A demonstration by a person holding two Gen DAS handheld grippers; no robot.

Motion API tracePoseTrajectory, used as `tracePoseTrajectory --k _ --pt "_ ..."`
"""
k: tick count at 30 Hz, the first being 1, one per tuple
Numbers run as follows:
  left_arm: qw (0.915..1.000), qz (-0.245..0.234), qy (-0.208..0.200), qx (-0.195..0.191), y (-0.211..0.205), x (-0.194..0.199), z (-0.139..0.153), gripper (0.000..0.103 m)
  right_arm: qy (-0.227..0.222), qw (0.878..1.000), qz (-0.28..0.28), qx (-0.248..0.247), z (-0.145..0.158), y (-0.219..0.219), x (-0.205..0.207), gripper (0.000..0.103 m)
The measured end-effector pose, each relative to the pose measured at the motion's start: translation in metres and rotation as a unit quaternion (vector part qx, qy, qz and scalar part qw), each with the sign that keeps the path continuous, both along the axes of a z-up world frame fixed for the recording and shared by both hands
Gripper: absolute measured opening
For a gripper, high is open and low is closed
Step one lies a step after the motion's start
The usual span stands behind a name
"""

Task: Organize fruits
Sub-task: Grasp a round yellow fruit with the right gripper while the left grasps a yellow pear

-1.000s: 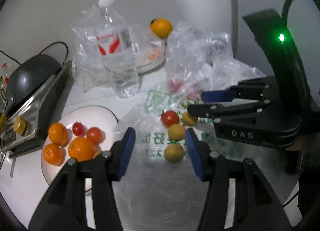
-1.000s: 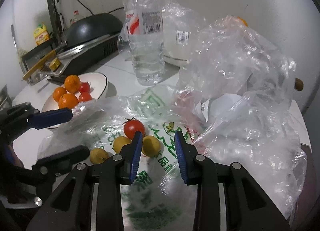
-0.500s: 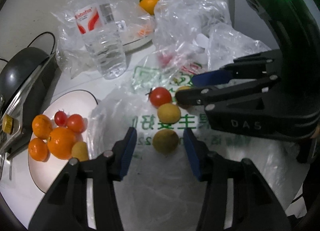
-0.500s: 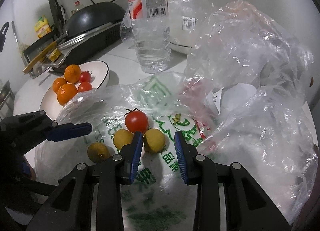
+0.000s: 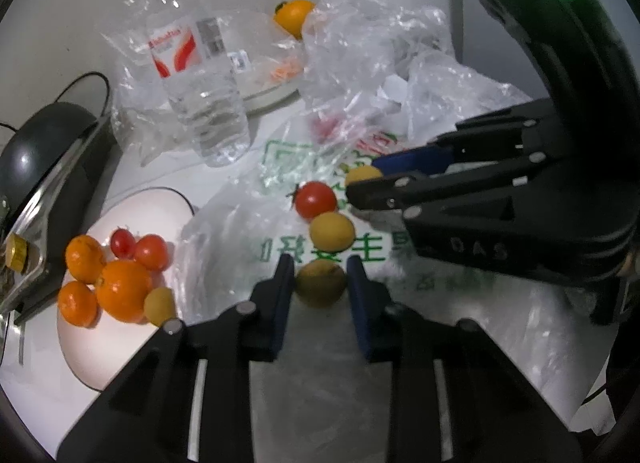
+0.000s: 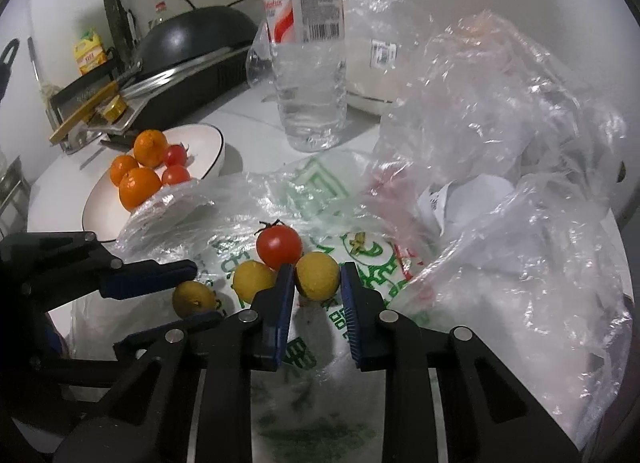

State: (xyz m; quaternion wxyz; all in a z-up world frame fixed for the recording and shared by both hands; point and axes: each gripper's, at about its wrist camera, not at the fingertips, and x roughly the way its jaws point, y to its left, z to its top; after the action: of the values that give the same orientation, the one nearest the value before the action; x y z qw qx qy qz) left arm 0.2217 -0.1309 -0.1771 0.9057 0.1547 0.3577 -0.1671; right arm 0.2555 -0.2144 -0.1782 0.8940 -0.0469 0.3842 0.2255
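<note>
On a flat printed plastic bag (image 5: 440,303) lie a red tomato (image 5: 315,199) and three small yellow fruits. My left gripper (image 5: 320,279) is closing its jaws, and its blue pads press on both sides of the nearest, dull yellow-green fruit (image 5: 320,289). My right gripper (image 6: 316,287) is also closing, with its pads pressing on the rightmost yellow fruit (image 6: 318,273). The third yellow fruit (image 6: 254,281) lies loose between them, beside the tomato (image 6: 279,245). To the left, a white plate (image 5: 132,211) holds oranges, small tomatoes and one yellow fruit.
A water bottle (image 5: 200,75) stands behind the bag. Crumpled clear bags (image 6: 500,123) pile up at the right. A black wok (image 5: 44,139) on a stove sits at the far left. Another orange (image 5: 294,15) rests on a dish at the back.
Both grippers have closed in on their fruits. The left one moved forward until the yellow-green fruit sat between its pads. The right one narrowed around the yellow fruit.
</note>
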Motion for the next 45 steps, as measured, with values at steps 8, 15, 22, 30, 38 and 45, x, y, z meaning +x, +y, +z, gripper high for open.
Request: tracePoseTrajectory --k 8,15,22,30,38,45 --pt "0.9992 0.006 -0.018 -0.034 0.010 -0.013 0.019 0.028 -0.048 0.998 -0.032 0.031 0.013 -0.017 -0.012 0.026" --pt "0.9918 0.042 -0.066 -0.101 0.032 -0.032 0.039 0.028 -0.106 0.991 -0.077 0.038 0.025 -0.029 -0.028 0.026" --pt "0.9850 0.066 -0.122 -0.103 0.046 -0.050 0.049 0.028 -0.141 0.986 -0.083 0.026 0.031 -0.022 -0.037 0.026" --pt "0.9802 0.088 -0.143 -0.104 0.072 -0.057 0.057 0.028 -0.160 0.984 -0.077 0.006 0.033 -0.013 -0.043 0.026" --pt "0.9761 0.097 -0.154 -0.118 0.096 -0.067 0.063 0.028 -0.173 0.981 -0.089 0.003 0.035 -0.012 -0.046 0.026" --pt "0.9758 0.080 -0.150 -0.138 0.106 -0.070 0.067 0.028 -0.172 0.981 -0.089 -0.005 0.035 -0.011 -0.045 0.026"
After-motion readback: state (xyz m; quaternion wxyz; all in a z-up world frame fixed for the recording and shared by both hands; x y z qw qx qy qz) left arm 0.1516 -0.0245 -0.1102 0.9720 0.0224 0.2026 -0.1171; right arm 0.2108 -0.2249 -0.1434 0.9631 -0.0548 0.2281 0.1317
